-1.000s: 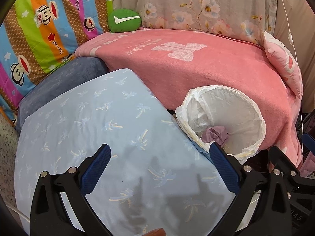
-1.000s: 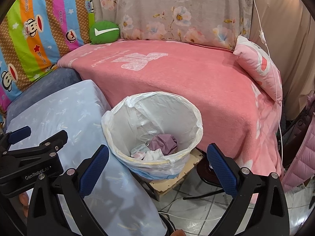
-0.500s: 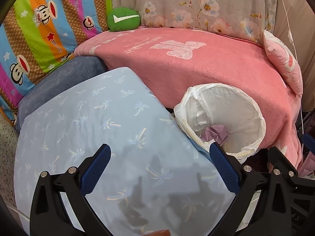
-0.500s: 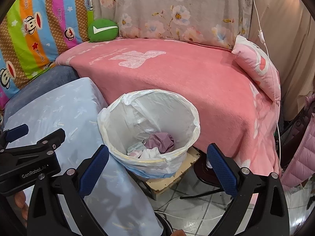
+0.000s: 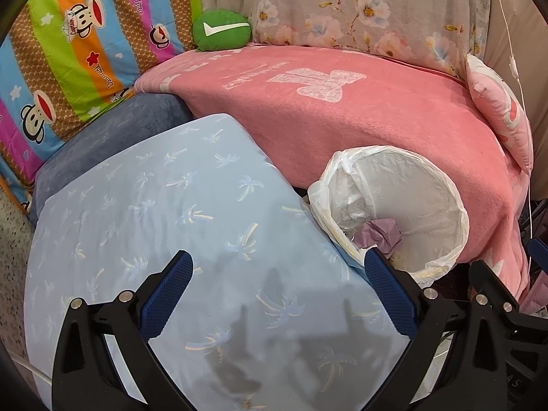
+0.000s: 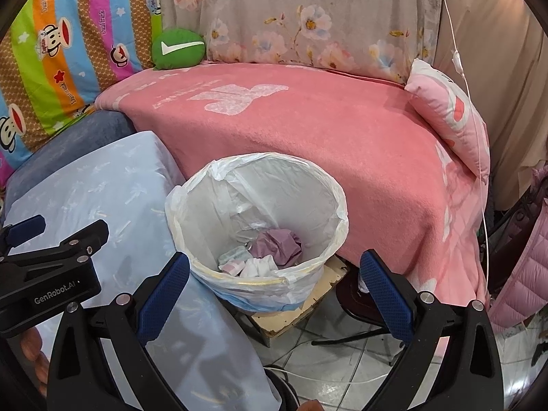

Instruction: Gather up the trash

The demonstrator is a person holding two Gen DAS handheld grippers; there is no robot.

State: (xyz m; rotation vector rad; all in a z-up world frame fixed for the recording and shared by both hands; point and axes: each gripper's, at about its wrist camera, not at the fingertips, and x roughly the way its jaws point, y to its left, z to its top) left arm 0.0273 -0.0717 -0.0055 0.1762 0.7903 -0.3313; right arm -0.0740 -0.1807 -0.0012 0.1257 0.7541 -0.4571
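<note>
I see my left tool (image 5: 274,274) spread wide with nothing between its blue fingers, hanging over a pale blue cloth with palm prints (image 5: 178,226). My right tool (image 6: 274,274) is also spread wide and holds nothing, hanging over a bin (image 6: 337,205) lined with a white plastic bag. The bin stands on a wooden board (image 6: 308,304) on the tiled floor (image 6: 342,359), just beside the front edge of a bed under a pink blanket (image 6: 342,130). Inside the bin lie a crumpled purple paper (image 6: 279,245) and white tissues (image 6: 258,267). A green cushion (image 6: 178,47) sits at the bed's far left corner.
</note>
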